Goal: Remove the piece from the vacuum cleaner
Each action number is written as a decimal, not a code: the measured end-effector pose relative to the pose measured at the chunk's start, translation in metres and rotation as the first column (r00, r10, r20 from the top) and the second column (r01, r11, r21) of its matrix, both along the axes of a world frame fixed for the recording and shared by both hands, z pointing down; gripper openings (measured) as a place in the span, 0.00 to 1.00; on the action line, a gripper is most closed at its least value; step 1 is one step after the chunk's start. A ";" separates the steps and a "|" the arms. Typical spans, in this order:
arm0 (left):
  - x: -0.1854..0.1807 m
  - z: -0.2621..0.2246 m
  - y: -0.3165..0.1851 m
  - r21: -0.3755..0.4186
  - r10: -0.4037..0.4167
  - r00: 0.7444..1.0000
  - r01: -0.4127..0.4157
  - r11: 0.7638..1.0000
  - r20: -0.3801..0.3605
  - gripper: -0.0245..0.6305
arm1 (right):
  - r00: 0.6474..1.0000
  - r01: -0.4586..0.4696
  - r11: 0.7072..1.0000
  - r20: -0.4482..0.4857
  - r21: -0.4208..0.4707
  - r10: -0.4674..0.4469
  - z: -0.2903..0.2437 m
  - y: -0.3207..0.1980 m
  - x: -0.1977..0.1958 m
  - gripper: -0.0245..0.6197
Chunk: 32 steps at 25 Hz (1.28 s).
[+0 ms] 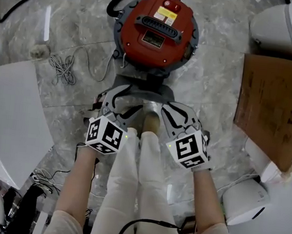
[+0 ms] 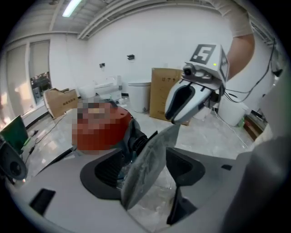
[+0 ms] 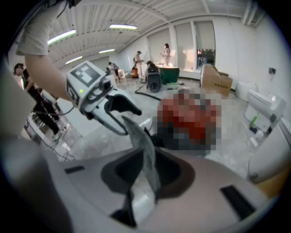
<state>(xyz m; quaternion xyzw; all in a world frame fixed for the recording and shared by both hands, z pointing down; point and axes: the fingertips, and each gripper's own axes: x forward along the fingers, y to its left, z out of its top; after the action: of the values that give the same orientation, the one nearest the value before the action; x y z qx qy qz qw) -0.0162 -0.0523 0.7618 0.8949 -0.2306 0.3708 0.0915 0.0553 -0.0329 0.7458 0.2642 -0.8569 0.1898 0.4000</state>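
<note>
The red vacuum cleaner [image 1: 156, 29] stands on the marble floor ahead of me. A flat grey piece [image 1: 150, 114] juts from its near side. My left gripper [image 1: 126, 104] and right gripper [image 1: 169, 114] flank that piece. In the left gripper view the piece [image 2: 148, 164] stands slanted between the wide-apart jaws of the left gripper [image 2: 145, 179], leaning toward the left pad. In the right gripper view the piece [image 3: 143, 145] shows edge-on in the gap of the right gripper [image 3: 148, 182], with space on both sides. Both grippers are open.
A cardboard box [image 1: 274, 106] lies at the right, with white appliances [image 1: 285, 24] behind it and a white round unit [image 1: 243, 202] near my right arm. A white panel [image 1: 6, 115] sits at the left, and loose cables [image 1: 63, 69] lie beside the vacuum. My legs [image 1: 133, 190] fill the bottom centre.
</note>
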 end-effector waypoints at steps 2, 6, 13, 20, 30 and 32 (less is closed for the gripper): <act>0.003 0.012 0.011 -0.032 0.080 0.996 -0.079 0.996 0.043 0.53 | 0.999 0.036 0.999 -0.033 -0.031 -0.037 0.012 0.004 0.002 0.17; 0.002 0.025 0.010 -0.077 0.156 0.983 -0.149 0.986 0.094 0.57 | 0.982 0.143 0.988 -0.114 -0.055 -0.149 0.032 0.004 0.002 0.23; -0.004 0.054 0.005 -0.095 0.326 0.903 -0.312 0.945 0.280 0.57 | 0.960 0.211 0.974 -0.173 -0.077 -0.222 0.057 -0.006 0.000 0.28; 0.003 0.067 0.010 -0.158 0.289 0.925 -0.256 0.954 0.246 0.57 | 0.922 0.300 0.951 -0.233 -0.072 -0.309 0.071 -0.011 -0.003 0.28; 0.008 0.063 -0.004 -0.074 0.203 0.952 -0.191 0.979 0.227 0.21 | 0.894 0.383 0.923 -0.234 -0.045 -0.382 0.073 -0.009 -0.013 0.28; 0.007 0.062 -0.005 -0.084 0.183 0.959 -0.169 0.982 0.217 0.16 | 0.896 0.378 0.925 -0.240 -0.029 -0.374 0.073 -0.012 -0.013 0.22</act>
<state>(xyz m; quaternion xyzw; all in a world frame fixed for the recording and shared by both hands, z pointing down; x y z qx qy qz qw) -0.0089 -0.0577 0.8239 0.8610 -0.1467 0.4832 0.0606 0.0425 -0.0450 0.8186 0.1187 -0.8384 0.0675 0.5276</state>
